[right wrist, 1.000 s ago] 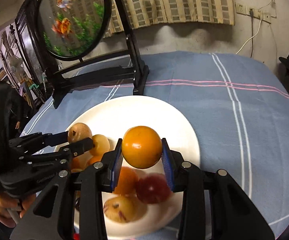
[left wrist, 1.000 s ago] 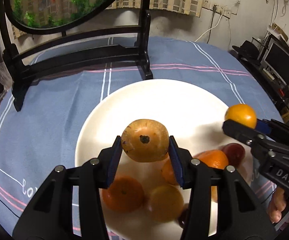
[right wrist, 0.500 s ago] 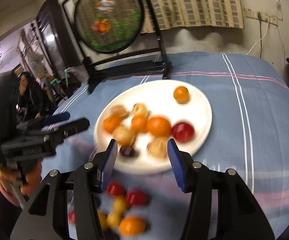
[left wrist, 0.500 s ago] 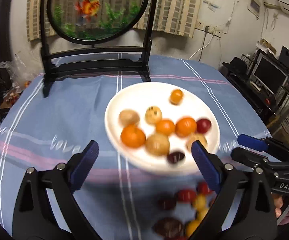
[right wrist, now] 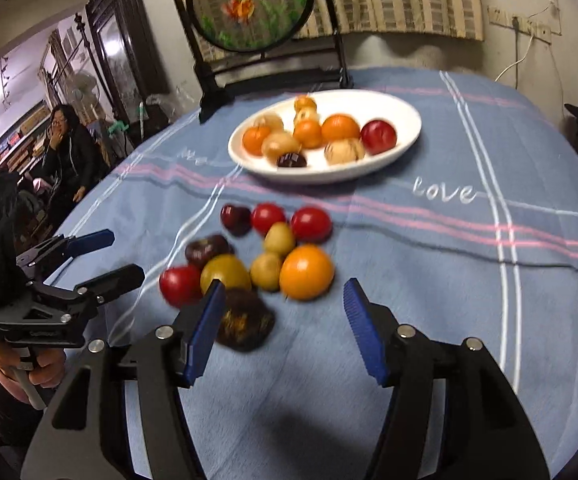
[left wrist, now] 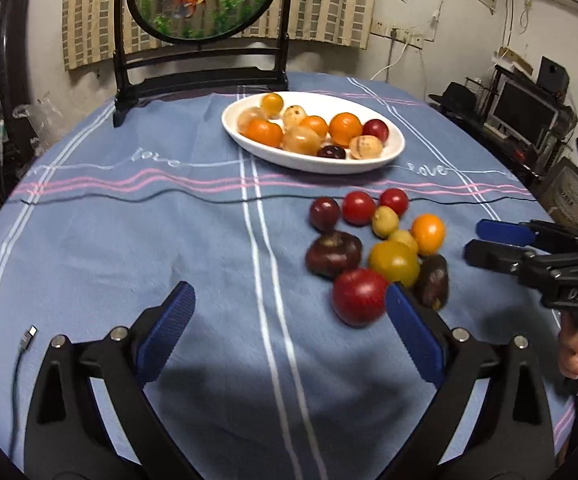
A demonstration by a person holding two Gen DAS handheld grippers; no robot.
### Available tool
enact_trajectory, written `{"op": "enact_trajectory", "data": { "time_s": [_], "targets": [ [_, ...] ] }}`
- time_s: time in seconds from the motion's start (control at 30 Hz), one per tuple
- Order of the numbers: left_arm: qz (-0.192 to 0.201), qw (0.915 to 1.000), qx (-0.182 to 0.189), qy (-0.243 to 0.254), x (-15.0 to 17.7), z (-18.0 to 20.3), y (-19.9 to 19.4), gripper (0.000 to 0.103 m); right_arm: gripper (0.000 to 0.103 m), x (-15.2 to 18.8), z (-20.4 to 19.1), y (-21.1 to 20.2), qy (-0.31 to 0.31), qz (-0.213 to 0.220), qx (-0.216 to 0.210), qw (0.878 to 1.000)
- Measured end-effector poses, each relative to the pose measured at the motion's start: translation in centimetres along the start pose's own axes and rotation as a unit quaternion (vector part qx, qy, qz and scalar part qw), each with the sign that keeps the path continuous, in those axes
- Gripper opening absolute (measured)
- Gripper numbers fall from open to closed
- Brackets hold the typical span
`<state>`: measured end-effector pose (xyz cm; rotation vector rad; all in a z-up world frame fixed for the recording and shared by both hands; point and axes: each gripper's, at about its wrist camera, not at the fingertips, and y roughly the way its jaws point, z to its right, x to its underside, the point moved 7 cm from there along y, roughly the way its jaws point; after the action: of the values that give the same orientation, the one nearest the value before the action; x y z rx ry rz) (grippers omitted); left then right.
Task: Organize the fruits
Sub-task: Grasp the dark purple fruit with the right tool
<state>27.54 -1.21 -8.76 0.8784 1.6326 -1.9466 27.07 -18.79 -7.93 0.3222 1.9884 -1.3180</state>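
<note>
A white oval plate [left wrist: 393, 156] [right wrist: 411, 126] at the far side of the table holds several fruits, orange, tan, red and dark. A loose cluster of fruits lies on the blue cloth nearer me: a red one [left wrist: 359, 297] [right wrist: 180, 285], a yellow one [left wrist: 393, 263] [right wrist: 225, 272], an orange one [left wrist: 428, 233] [right wrist: 307, 271], dark purple ones [left wrist: 333, 253] [right wrist: 245, 318]. My left gripper [left wrist: 289, 332] is open and empty, just short of the cluster's left side. My right gripper [right wrist: 283, 320] is open and empty, near the dark fruit and the orange one.
A round fish screen on a black stand [left wrist: 201, 0] [right wrist: 249, 4] stands behind the plate. A thin black cable [left wrist: 129, 199] crosses the cloth, with a plug end [left wrist: 28, 336] at front left. A person [right wrist: 67, 148] stands beyond the table's left edge.
Both grippers let go of their fruits onto the plate, opened wide and pulled back toward me. They now sit low by the loose cluster on the cloth.
</note>
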Motion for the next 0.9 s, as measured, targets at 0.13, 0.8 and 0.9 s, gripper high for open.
{"op": "enact_trajectory", "data": {
  "time_s": [0.13, 0.8, 0.9],
  "targets": [
    [-0.005, 0.9998, 0.020, 0.005, 0.6, 0.5, 0.0, 0.098, 0.062, 0.5, -0.8, 0.1, -0.033, -0.002, 0.021, 0.999],
    [0.008, 0.9991, 0.040, -0.009, 0.7, 0.1, -0.7, 0.098, 0.055, 1.8, -4.0, 2.9, -0.084, -0.054, -0.015, 0.995],
    [0.009, 0.9991, 0.041, -0.010, 0.7, 0.2, -0.7, 0.098, 0.055, 1.8, -3.9, 3.2, -0.080, -0.057, -0.016, 0.995]
  ]
}}
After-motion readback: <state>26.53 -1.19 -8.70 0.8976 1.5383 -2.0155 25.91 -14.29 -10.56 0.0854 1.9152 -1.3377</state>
